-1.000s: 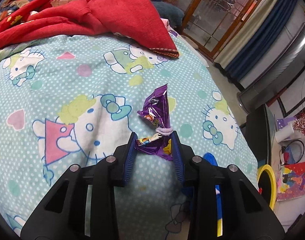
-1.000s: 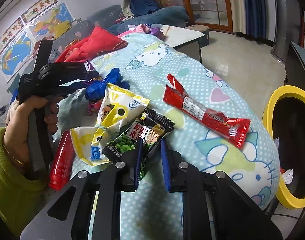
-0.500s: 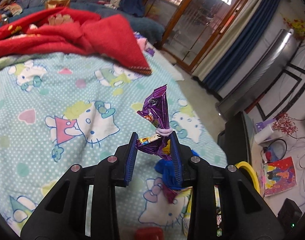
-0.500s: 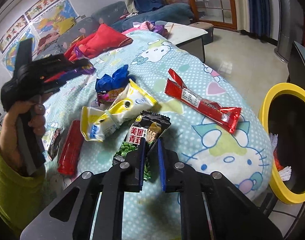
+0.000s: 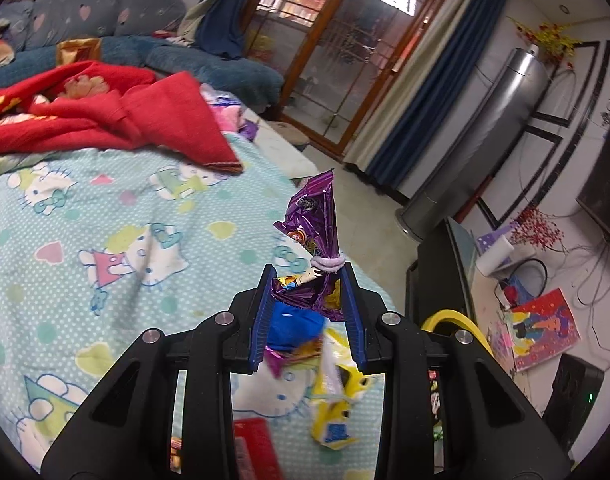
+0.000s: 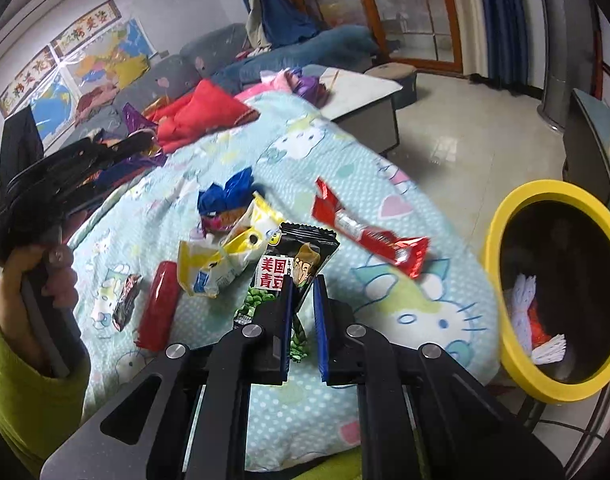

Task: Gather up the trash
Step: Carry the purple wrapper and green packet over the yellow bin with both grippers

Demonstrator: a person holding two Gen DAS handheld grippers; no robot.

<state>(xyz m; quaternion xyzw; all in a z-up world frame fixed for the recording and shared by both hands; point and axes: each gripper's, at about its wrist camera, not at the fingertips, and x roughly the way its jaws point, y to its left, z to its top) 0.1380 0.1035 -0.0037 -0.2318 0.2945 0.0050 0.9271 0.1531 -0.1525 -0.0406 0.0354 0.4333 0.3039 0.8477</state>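
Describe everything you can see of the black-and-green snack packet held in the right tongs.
The black-and-green snack packet is a glossy plastic pouch: black top with a crimped edge, a cartoon face, red-and-white Chinese characters, and green peas printed lower down. It stands nearly upright, leaning slightly, its lower end pinched between the blue pads of the right tongs, which are shut on it. It looks lifted clear of the patterned bedspread, in front of the yellow wrapper.

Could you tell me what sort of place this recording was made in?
Most likely a home living room: a sofa, a cartoon-print bedspread strewn with snack wrappers, and glazed wooden doors.
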